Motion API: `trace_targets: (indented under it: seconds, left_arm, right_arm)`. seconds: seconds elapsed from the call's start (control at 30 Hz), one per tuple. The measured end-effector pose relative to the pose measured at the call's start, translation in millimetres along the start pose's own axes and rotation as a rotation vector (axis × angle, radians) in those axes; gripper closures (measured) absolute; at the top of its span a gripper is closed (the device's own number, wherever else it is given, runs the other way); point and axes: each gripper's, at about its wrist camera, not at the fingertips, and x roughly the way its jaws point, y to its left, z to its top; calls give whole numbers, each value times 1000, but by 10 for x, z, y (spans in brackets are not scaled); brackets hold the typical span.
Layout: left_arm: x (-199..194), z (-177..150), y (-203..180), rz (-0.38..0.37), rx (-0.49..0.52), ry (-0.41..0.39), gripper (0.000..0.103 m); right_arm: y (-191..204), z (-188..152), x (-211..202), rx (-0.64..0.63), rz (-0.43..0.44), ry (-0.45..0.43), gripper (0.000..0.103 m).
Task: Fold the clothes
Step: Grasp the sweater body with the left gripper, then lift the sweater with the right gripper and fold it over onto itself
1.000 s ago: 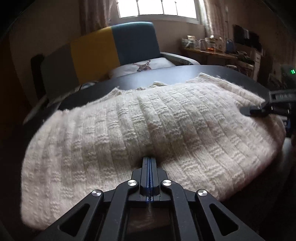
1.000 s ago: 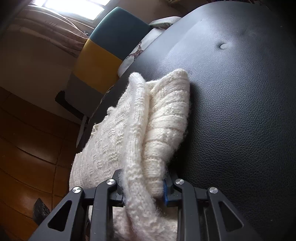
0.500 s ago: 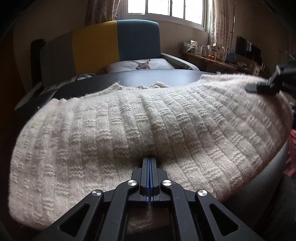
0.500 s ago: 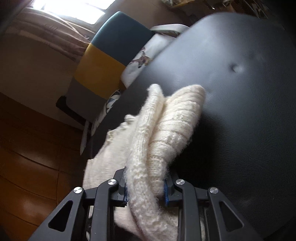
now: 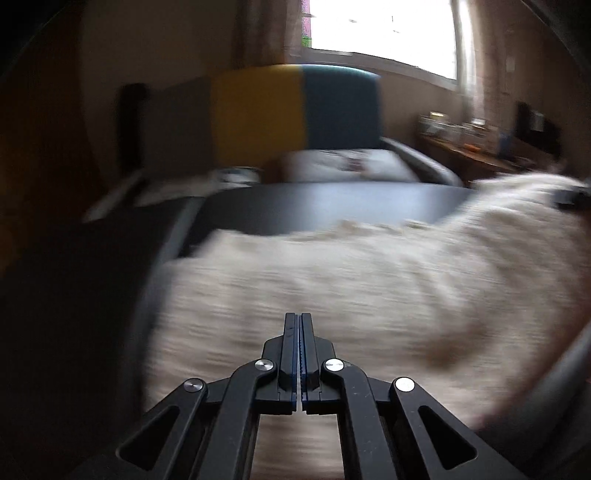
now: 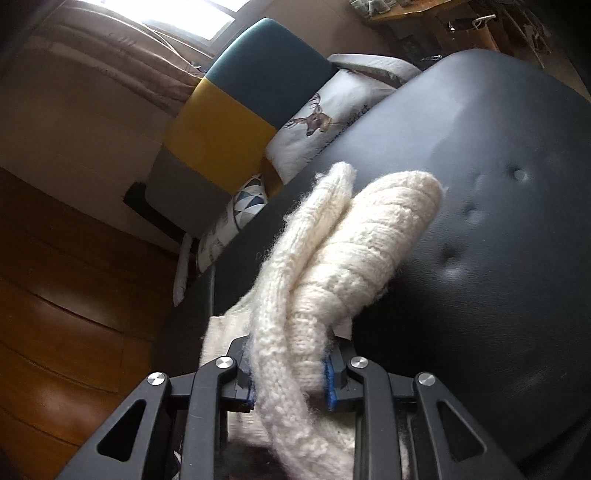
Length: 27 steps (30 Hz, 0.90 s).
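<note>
One cream knitted sweater (image 5: 369, 295) fills the left wrist view, blurred, draped over a black padded surface (image 5: 325, 206). Behind it stands one armchair (image 5: 295, 110) with a back in grey, yellow and teal panels, and one pale cushion (image 5: 347, 166) on its seat. A bright window (image 5: 384, 33) sits above, and a cluttered wooden shelf (image 5: 476, 147) runs along the right wall. The left gripper (image 5: 298, 354) has its two fingers pressed together; whether any knit is caught between them cannot be told, since only a thin slit shows. The other gripper's dark tip (image 5: 572, 197) shows at the sweater's far right edge.

Right wrist view: the black leather-like surface (image 6: 498, 221) carries several button dimples, three clearly seen. The right gripper (image 6: 290, 380) is clamped on a thick bunched fold of the sweater (image 6: 332, 266), blue pads pressing either side, the fold rising clear of the surface. Two cushions lie on the armchair (image 6: 240, 122): one with a deer print (image 6: 317, 122), one with blue triangles (image 6: 249, 203). Wooden floor (image 6: 66, 332) shows at the left.
</note>
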Motion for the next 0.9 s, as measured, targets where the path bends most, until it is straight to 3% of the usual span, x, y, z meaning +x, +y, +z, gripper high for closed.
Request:
trace_targets:
  seconds: [0.07,0.17,0.27,0.37,0.57,0.83,0.9]
  left_arm:
    - [137,-36,279,80,3,37,101]
    - [383,-177,562,65,-17,119,101]
    - [369,-241,575,34,-21,74,101]
    - [347,-317,635,1,-101,54,101]
    - [323,-372,740,-56,-155,37,101]
    - [373,-418,919,-170,-258,26,101]
    - [366,-425,954,-188,-278,23,101]
  right_arm:
    - [135,12,-4,-15,12,4,78]
    - [399,27,20,-51,33,8,78]
    - [719,15,138,-103,53,23,78]
    - [1100,-55,346,-181,65,56,78]
    - [1791,-409,1085,-332,93,188,79]
    - [2101,-1113,2132,-462,32,387,80]
    - [2090,-1184,2265,-481,12,400,80]
